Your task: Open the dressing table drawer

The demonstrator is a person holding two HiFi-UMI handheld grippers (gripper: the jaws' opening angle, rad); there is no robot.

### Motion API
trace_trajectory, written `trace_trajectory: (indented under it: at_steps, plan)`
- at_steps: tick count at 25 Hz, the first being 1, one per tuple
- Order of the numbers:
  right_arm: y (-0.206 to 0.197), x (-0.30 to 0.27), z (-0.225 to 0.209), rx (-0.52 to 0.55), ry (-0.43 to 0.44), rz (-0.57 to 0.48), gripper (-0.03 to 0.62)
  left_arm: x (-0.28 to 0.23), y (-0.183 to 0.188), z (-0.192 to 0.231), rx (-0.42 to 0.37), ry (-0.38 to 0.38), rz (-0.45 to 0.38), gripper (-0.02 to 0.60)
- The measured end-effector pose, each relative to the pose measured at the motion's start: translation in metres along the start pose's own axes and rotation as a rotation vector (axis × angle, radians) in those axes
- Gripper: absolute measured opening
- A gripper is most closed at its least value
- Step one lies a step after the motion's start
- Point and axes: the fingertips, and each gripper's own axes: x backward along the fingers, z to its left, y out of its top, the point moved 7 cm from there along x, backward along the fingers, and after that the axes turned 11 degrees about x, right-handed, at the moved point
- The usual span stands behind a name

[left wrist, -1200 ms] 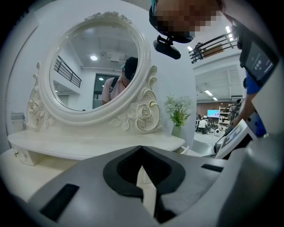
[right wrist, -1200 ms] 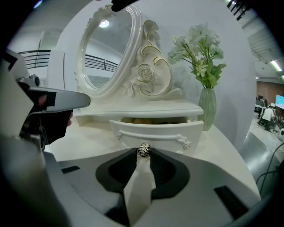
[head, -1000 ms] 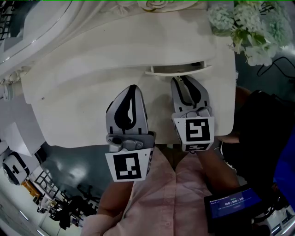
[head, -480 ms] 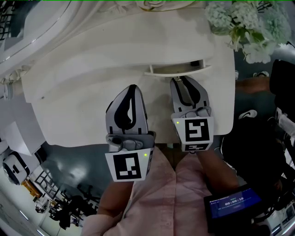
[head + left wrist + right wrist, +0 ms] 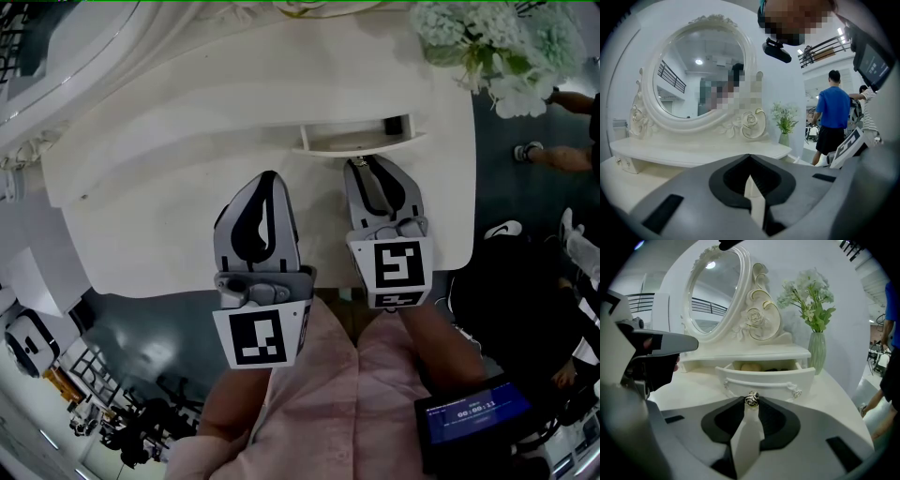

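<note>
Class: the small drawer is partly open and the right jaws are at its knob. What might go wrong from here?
The right gripper pinches the small knob only with its jaw tips, so it may slip off during the pull. The drawer has items inside; a sharp tug might pull it right out or spill them. The vase stands close beside the drawer, and a jerk might topple it.

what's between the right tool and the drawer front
Only the metal knob, pinched at the right tool's tips; the right gripper view shows it.
</note>
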Motion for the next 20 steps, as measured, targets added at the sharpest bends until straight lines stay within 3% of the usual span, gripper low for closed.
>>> trace_trajectory:
  at_steps: [20]
  plan:
    - [-0.007, 0.010, 0.007, -0.005, -0.002, 0.005, 0.106, 0.013, -0.003, -0.001, -0.006, -0.006, -0.010, 0.008]
